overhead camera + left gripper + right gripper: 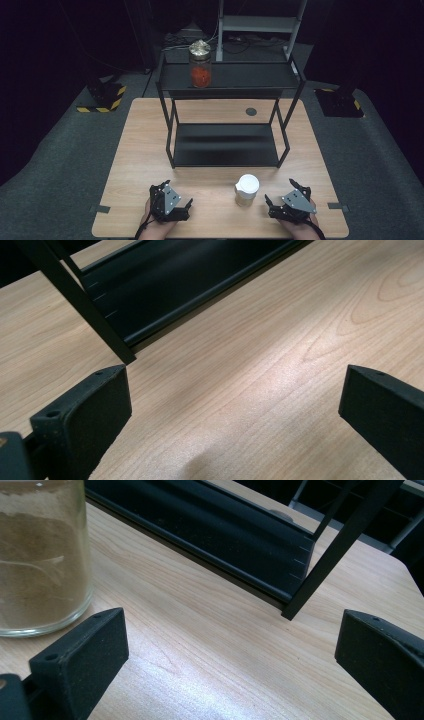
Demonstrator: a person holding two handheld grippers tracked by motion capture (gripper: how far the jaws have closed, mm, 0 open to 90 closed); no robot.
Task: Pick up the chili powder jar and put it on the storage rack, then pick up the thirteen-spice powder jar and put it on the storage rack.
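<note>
Bench (150,150) carries a black two-tier rack (227,145) toward its far edge, with a red-filled jar (200,65) on the rack's top shelf near the left end. White-lidded jar (247,190) of brownish powder stands near the bench's front edge, just left of the right gripper (280,202). Both it and the left gripper (177,197) rest released, jaws wide apart, holding nothing. Likely risk: the glass jar is tall and smooth, so an off-centre pinch could tip it or let it slip
</note>
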